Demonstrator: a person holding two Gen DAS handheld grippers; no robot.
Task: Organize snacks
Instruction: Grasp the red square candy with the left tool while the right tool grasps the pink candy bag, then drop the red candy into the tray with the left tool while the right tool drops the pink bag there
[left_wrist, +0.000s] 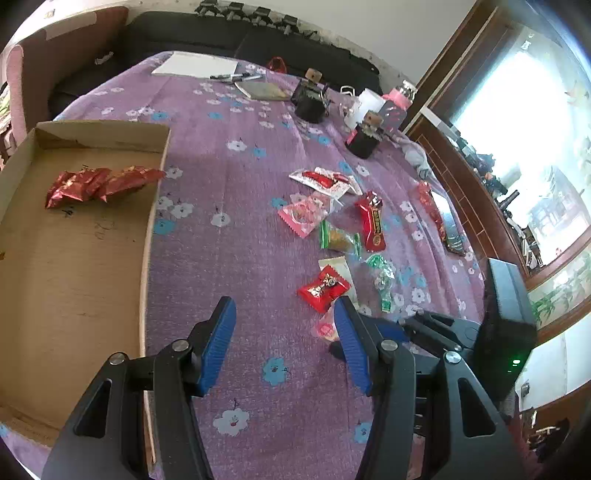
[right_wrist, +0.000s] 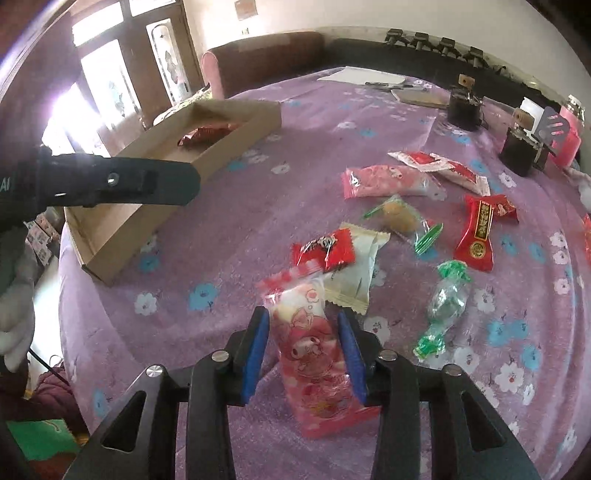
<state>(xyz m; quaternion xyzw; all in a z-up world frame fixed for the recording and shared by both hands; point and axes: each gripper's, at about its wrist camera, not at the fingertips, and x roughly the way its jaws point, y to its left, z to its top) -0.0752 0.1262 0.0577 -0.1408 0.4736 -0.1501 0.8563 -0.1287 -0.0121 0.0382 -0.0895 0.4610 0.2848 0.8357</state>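
A shallow cardboard box (left_wrist: 74, 258) lies at the left of the purple flowered tablecloth, with several dark red snack packets (left_wrist: 99, 182) in it; it also shows in the right wrist view (right_wrist: 207, 147). My left gripper (left_wrist: 286, 317) is open and empty above the cloth, right of the box. My right gripper (right_wrist: 303, 332) has its blue pads around a pink cartoon snack packet (right_wrist: 314, 354); the packet fills the gap. Loose snacks lie ahead: a small red candy (right_wrist: 325, 249), a cream packet (right_wrist: 354, 273), a green-wrapped candy (right_wrist: 443, 302), a red bow-shaped packet (right_wrist: 480, 229).
A second pink packet (right_wrist: 384, 181), red-and-white sachets (right_wrist: 443, 166) and a yellow pastry in clear wrap (right_wrist: 400, 218) lie farther back. Two dark jars (right_wrist: 463, 107), a pink bottle (right_wrist: 569, 129), a notepad (left_wrist: 195, 64) and pens (left_wrist: 236, 76) stand at the far edge.
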